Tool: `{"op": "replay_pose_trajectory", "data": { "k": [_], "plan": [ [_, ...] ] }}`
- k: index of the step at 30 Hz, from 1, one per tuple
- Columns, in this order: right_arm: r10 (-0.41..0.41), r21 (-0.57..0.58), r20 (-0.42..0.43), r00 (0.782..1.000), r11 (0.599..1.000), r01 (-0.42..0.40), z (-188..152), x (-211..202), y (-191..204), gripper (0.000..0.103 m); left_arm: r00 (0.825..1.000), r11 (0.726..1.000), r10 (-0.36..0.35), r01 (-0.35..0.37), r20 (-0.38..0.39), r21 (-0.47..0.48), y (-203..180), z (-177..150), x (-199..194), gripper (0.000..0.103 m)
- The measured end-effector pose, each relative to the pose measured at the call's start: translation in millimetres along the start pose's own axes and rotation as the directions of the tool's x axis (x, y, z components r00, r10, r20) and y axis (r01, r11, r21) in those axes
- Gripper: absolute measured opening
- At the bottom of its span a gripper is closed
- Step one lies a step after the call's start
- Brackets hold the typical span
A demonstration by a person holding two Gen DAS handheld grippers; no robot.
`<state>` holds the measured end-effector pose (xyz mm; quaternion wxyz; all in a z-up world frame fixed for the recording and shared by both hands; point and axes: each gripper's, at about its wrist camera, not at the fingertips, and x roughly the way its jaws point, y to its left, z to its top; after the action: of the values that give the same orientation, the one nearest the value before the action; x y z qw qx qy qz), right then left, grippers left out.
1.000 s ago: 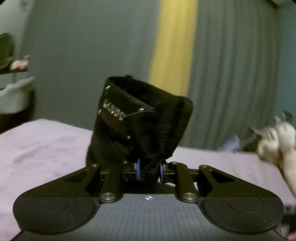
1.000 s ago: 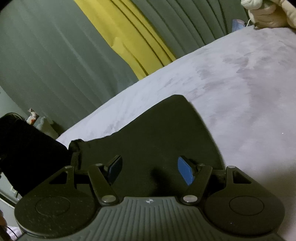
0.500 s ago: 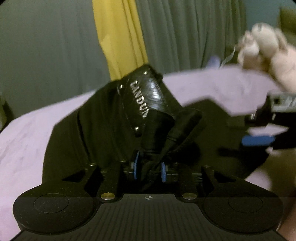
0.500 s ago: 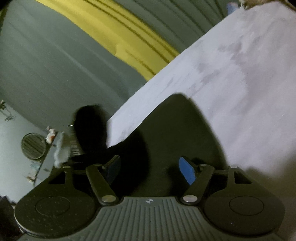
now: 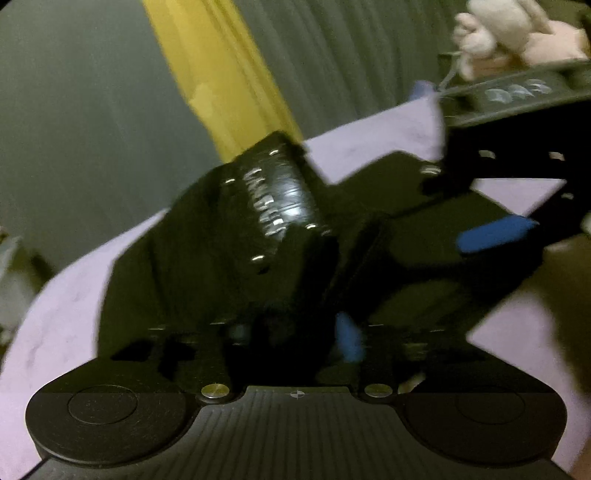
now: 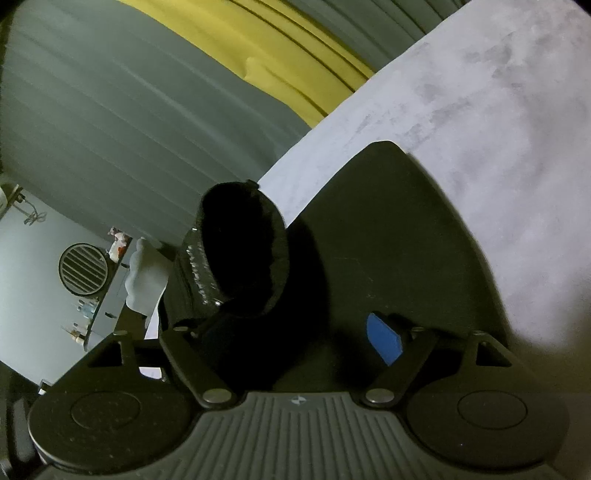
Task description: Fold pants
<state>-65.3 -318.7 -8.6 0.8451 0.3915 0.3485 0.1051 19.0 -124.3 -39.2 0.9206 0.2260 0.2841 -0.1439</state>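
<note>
The black pants lie folded on the lilac bed. Their waistband end, with a shiny lettered patch, stands bunched up on top of the lower layer. My left gripper is right behind that bunch, its jaws opening. Dark fabric still sits between the blue pads, which are spread apart; the picture is blurred. My right gripper hovers over the folded cloth, jaws opening wide. The waistband roll leans against its left finger. It shows in the left wrist view as the right gripper.
Grey curtains with a yellow strip hang behind the bed. A pale plush toy lies at the bed's far end. Off the bed's side stand a round fan and a shelf with small items.
My left gripper brought the waistband end down onto the rest of the pants, then its pads spread apart. The right gripper stayed put, rolled a little and widened; the waistband came into its view.
</note>
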Motion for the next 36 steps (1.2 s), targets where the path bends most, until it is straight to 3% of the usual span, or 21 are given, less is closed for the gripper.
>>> {"op": "replay_pose_trajectory", "data": {
  "k": [1,3,7,9,12,14,16,18,21,22,27,36],
  "plan": [
    [0.000,-0.002,-0.001,1.000,1.000,0.000,-0.2,-0.3,0.4,0.081,0.999,1.000,-0.027,0.028,0.035,-0.010,-2.5,-1.2,-5.4,0.101],
    [0.001,-0.003,-0.004,1.000,1.000,-0.001,0.2,-0.5,0.9,0.082,0.990,0.997,-0.071,0.072,0.119,0.001,-7.0,-1.5,-18.7,0.101],
    [0.006,0.001,-0.009,1.000,1.000,-0.006,0.2,-1.3,0.0,0.083,0.978,0.985,-0.156,0.166,0.140,-0.058,6.9,2.5,-30.0,0.101],
    [0.011,0.004,-0.013,1.000,1.000,-0.011,2.4,-0.3,-0.9,0.083,0.978,0.977,-0.164,0.180,0.132,-0.116,25.3,1.7,-32.3,0.101],
    [0.014,0.003,-0.025,1.000,1.000,-0.014,3.4,0.8,-1.4,0.083,0.985,0.951,-0.120,0.150,0.125,-0.269,66.8,-1.6,-36.1,0.101],
    [0.019,-0.001,-0.033,0.999,1.000,-0.019,2.7,1.7,0.8,0.085,0.991,0.905,-0.072,0.114,0.117,-0.410,99.6,-7.0,-38.4,0.101],
    [0.034,-0.001,-0.053,0.998,0.999,-0.034,3.1,6.0,4.8,0.086,0.994,0.837,-0.034,0.083,0.100,-0.541,128.2,-16.6,-33.9,0.101],
    [0.056,-0.018,-0.081,0.995,0.998,-0.057,3.1,12.7,11.9,0.086,0.998,0.781,-0.010,0.048,0.064,-0.623,147.3,-21.8,-24.8,0.101],
    [0.007,-0.078,-0.122,0.992,0.997,-0.017,1.7,26.6,23.0,0.086,0.999,0.728,-0.008,0.036,0.044,-0.685,160.0,-25.7,-19.2,0.101],
    [-0.008,-0.087,-0.135,0.991,0.996,-0.004,1.1,30.7,24.3,0.086,0.999,0.722,-0.012,0.034,0.036,-0.691,160.1,-25.9,-16.7,0.101],
    [-0.016,-0.104,-0.171,0.985,0.995,-0.002,4.1,39.0,27.2,0.086,1.000,0.750,-0.003,0.022,0.029,-0.661,154.0,-25.1,-12.5,0.101],
    [-0.029,-0.174,-0.242,0.970,0.985,-0.014,3.5,52.6,36.0,0.087,1.000,0.704,0.015,-0.016,-0.008,-0.710,166.9,-38.8,-12.0,0.101]
  ]
}}
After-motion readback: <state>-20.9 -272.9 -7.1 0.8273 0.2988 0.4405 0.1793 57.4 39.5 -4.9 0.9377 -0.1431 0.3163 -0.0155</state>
